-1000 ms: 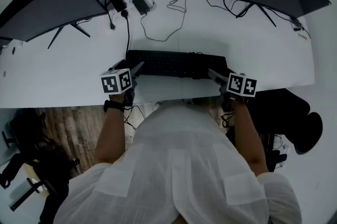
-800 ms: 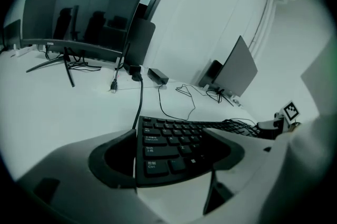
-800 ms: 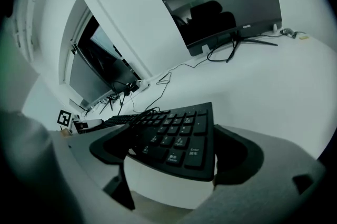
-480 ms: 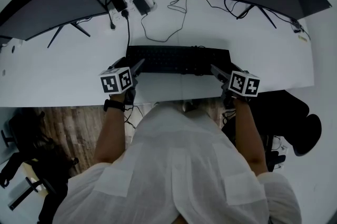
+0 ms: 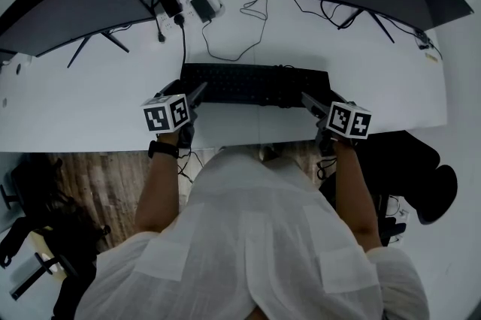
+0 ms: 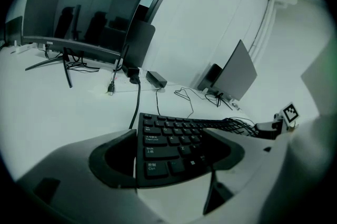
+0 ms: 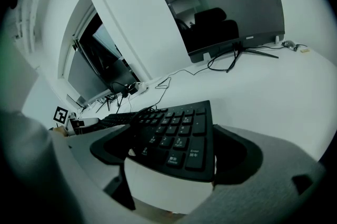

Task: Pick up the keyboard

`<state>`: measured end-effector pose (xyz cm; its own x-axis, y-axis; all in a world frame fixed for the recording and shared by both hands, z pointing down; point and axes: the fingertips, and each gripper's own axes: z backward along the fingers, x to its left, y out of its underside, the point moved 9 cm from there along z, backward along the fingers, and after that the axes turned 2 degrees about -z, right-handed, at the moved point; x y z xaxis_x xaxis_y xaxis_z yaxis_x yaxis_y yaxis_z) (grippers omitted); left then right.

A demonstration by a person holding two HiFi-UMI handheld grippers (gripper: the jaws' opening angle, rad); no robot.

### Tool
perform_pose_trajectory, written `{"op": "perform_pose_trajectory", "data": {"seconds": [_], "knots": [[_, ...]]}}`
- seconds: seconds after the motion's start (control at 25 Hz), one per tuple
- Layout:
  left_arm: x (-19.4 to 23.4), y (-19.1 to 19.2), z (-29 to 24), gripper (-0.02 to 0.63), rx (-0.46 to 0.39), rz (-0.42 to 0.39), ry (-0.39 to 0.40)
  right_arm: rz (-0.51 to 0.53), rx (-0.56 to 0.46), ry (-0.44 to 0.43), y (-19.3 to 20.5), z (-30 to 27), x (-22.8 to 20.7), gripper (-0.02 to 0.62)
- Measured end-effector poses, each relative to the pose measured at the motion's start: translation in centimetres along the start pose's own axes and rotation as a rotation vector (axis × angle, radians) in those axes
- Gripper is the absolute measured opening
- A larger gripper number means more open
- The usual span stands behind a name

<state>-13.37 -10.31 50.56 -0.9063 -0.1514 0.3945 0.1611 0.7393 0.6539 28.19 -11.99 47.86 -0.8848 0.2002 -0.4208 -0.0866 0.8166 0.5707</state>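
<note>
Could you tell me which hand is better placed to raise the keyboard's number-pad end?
Right: the right gripper grips the keyboard at its number-pad end; the left gripper holds the other end.

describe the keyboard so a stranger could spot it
On the long white desk with dark monitors at its far corners, look near the front edge. The keyboard is the flat black slab of keys, one end in the left gripper and one in the right gripper, unlike the thin cables behind it.

Black keyboard (image 5: pixel 254 86); white desk (image 5: pixel 90 97)
</note>
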Motion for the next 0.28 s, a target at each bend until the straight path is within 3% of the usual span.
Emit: {"op": "perform_pose_trajectory", "data": {"seconds": [0.28], "knots": [[-0.4,0.1,-0.16,0.371,0.004,0.002,0.01,-0.001,-0.002,0.011,-0.02,0.44,-0.29,0.474]]}}
